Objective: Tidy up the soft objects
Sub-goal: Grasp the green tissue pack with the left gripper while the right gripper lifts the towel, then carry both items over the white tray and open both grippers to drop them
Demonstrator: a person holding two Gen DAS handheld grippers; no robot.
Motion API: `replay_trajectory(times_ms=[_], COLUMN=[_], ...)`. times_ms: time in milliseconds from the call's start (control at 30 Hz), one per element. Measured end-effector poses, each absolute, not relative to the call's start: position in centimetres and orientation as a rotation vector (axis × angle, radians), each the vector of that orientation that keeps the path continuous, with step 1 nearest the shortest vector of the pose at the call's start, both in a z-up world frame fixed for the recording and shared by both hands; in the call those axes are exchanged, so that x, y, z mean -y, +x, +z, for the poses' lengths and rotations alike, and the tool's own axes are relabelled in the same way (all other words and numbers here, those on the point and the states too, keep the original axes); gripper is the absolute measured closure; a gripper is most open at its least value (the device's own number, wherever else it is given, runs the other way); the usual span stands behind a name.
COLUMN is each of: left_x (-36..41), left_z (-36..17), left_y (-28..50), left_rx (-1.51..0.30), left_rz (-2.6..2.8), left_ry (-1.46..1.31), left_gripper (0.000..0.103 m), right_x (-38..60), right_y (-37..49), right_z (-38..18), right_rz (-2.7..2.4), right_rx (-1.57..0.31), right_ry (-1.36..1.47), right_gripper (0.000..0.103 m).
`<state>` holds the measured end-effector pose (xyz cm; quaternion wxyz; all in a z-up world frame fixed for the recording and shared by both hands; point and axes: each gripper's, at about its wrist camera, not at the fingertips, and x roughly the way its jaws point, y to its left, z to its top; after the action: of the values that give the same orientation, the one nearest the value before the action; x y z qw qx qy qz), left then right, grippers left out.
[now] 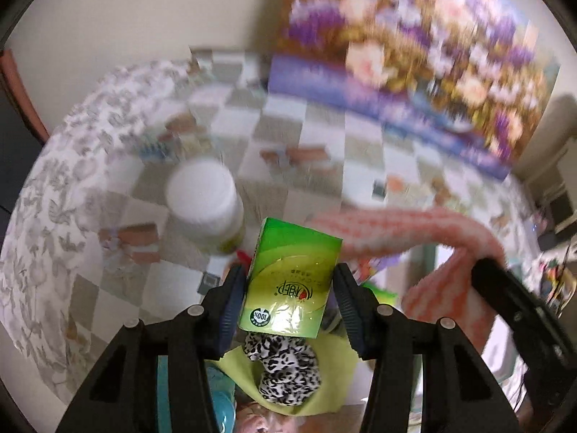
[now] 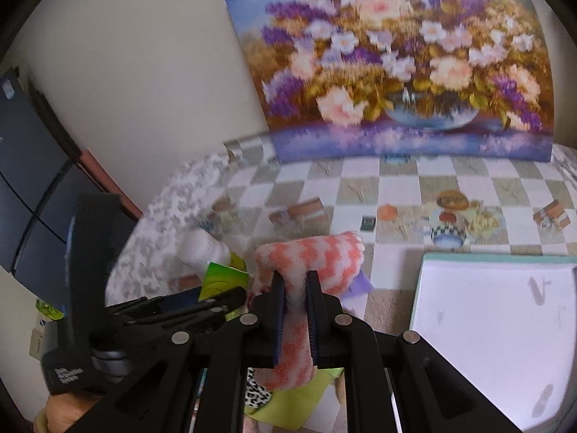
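My left gripper (image 1: 288, 270) is shut on a green pack of tissues (image 1: 288, 288), its pads pressing on both long sides, and the pack hangs above the table. My right gripper (image 2: 295, 278) is shut on a fluffy pink-and-white zigzag cloth (image 2: 317, 256). The cloth droops over both sides of its fingers. In the left wrist view the same cloth (image 1: 414, 231) hangs to the right of the pack. In the right wrist view the left gripper (image 2: 216, 296) sits close on the left with the green pack (image 2: 223, 278).
A white jar (image 1: 203, 198) stands left of the pack on the checked tablecloth (image 2: 360, 180). A leopard-print fabric piece (image 1: 285, 371) lies on a yellow-green cloth (image 1: 324, 379) below. A white tray with a teal rim (image 2: 487, 258) is at right. A flower painting (image 2: 396, 72) leans at the back.
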<state>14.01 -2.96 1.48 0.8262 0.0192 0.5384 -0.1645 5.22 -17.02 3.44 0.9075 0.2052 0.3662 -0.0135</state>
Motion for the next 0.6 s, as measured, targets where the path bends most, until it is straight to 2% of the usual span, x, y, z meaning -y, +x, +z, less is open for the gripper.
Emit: replay_trajectory(times_ms=[333, 600], left_x=[5.1, 9.9], left_z=[8.6, 9.2], left_y=[10.7, 7.3], left_rx=[-0.972, -0.956], left_rz=[-0.385, -0.457], left_ry=[0.038, 0.082], left_gripper=[0.051, 0.051], right_x=[18.4, 23.0], right_y=[0.6, -4.1], right_z=[9.2, 11.3], right_rz=[-0.063, -0.275], right_rx=[-0.59, -0.54], right_ry=[0.392, 0.359], right_gripper=[0.091, 0.091])
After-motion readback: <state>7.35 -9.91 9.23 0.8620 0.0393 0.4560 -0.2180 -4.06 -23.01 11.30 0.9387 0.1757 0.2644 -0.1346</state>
